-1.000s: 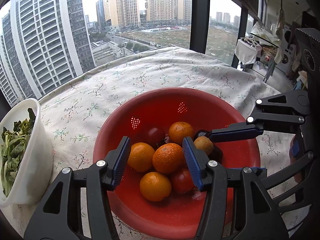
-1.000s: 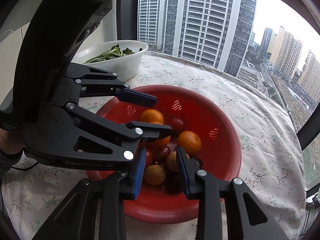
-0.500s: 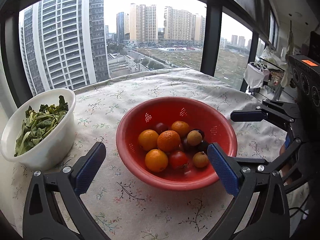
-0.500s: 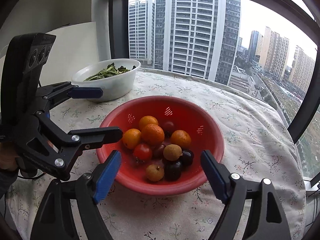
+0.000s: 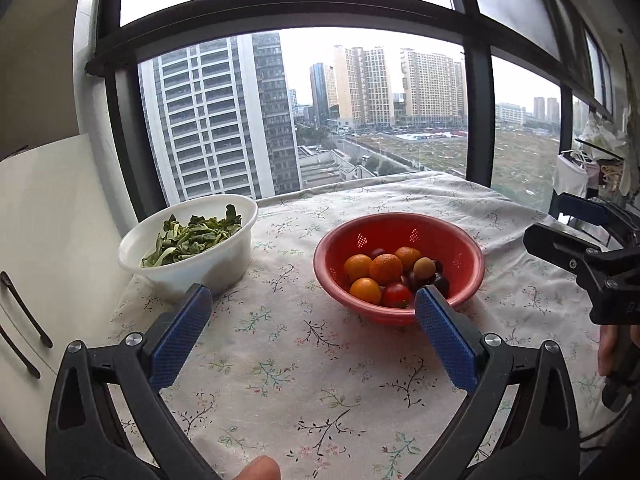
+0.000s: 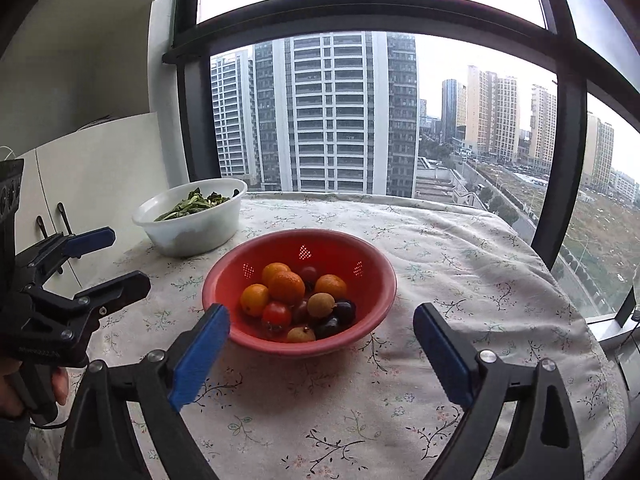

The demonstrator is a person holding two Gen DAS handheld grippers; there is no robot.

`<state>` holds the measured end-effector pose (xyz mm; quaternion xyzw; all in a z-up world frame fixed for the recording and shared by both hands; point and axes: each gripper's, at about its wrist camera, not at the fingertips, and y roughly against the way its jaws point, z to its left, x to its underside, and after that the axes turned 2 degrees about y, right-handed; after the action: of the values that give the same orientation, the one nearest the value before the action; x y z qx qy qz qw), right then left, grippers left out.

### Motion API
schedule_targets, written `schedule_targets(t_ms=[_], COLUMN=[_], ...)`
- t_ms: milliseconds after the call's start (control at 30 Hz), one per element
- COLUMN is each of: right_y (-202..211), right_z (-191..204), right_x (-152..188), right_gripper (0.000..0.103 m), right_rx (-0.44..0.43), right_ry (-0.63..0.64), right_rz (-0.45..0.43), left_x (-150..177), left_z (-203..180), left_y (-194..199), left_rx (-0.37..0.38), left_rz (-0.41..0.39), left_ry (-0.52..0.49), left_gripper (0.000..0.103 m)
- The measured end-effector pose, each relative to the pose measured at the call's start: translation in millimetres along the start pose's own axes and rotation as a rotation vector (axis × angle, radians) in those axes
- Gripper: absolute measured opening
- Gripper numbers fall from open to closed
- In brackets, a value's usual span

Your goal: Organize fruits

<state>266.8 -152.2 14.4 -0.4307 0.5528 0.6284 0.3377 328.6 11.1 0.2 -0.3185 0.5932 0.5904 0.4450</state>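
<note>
Red perforated plastic colander bowl [image 6: 376, 280] sits mid-table on the floral tablecloth [image 6: 460, 256], holding round orange mandarins [image 6: 286, 287], a red tomato [image 6: 276, 314], brown lychee-like fruits [image 6: 321, 304] and dark plums [image 6: 343, 311]; white plastic bowl of leafy greens [image 6: 188, 222] is far-left of it. Judgement: fruit is light, smooth, prone to roll; tomato and plums bruise easily, so pinch across the widest part, top mandarins first. Left gripper [image 5: 312, 334] and right gripper [image 6: 320, 358] both have jaws spread wide, holding and touching nothing, near side of the colander.
</note>
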Motion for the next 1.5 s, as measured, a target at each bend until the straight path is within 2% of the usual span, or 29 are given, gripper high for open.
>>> schedule_targets(t_ms=[67, 167, 300, 367, 567, 633, 800, 1067, 1500], right_y=[32, 74, 120, 135, 175, 189, 219, 233, 261], right_z=[4, 17, 31, 34, 54, 59, 65, 81, 89], right_x=[2, 8, 18, 23, 45, 53, 71, 87, 86], right_gripper=[0.103, 0.103, 0.103, 0.103, 0.103, 0.103, 0.103, 0.103, 0.103], right_rx=[0.049, 0.074, 0.102, 0.083, 0.063, 0.083, 0.074, 0.111, 0.183], right_ry=[-0.021, -0.005, -0.029, -0.05, -0.034, -0.026, -0.043, -0.031, -0.024], right_rz=[-0.146, -0.303, -0.401, -0.398, -0.306, -0.286, -0.248, -0.222, -0.251], left_x=[8, 20, 45, 56, 81, 86, 96, 110, 113], left_z=[-3, -14, -31, -37, -46, -51, -66, -71, -64], left_y=[23, 55, 95, 113, 170, 188, 227, 247, 278], left_rx=[-0.048, -0.037, -0.041, -0.028, 0.012, 0.008, 0.006, -0.011, -0.076], left_rz=[-0.026, -0.055, -0.031, -0.011, 0.015, 0.005, -0.019, 0.01, -0.024], left_ry=[0.001, -0.016, -0.057, -0.042, 0.04, 0.044, 0.024, 0.075, 0.139], left_gripper=[0.103, 0.103, 0.103, 0.103, 0.103, 0.103, 0.103, 0.103, 0.103])
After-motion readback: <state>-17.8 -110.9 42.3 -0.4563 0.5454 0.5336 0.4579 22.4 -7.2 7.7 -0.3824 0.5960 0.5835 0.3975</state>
